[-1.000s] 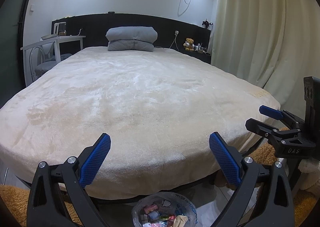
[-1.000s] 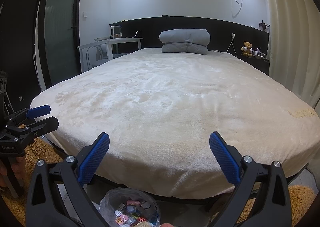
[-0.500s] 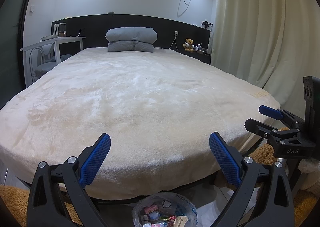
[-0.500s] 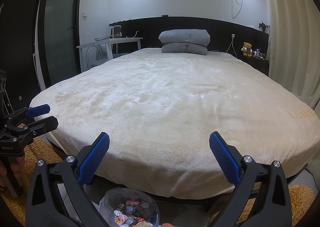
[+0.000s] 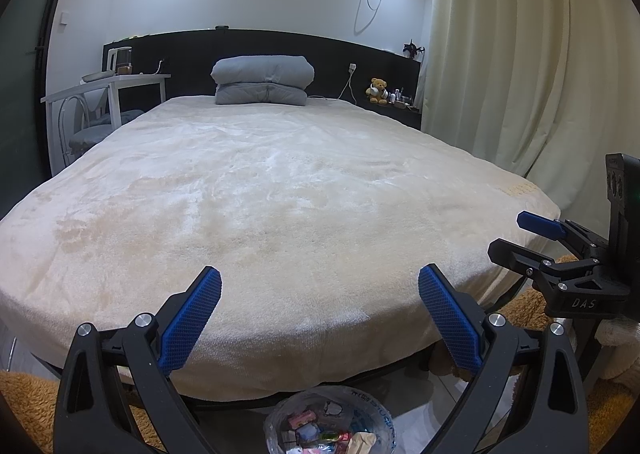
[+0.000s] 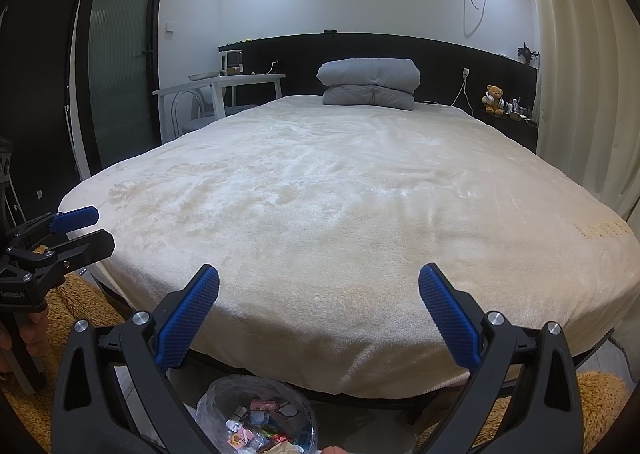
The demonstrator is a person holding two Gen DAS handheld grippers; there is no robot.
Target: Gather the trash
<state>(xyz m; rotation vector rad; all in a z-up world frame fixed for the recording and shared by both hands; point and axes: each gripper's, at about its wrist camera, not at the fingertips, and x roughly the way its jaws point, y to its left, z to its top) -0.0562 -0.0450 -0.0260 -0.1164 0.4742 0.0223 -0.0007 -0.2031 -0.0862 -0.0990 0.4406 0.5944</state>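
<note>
Both grippers spread wide and empty above the trash bag

The left gripper (image 5: 319, 316) and right gripper (image 6: 319, 314) hold nothing; the bag of wrappers (image 5: 330, 428) sits just below them on the floor. I'd scan the bed (image 5: 280, 193) ahead for leftovers before lowering.

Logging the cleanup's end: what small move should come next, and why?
Probably none beyond lowering both: the bed shows no litter, wrappers already lie in the lined bin, and the left hand-held gripper and right hand-held gripper are open, empty.
</note>
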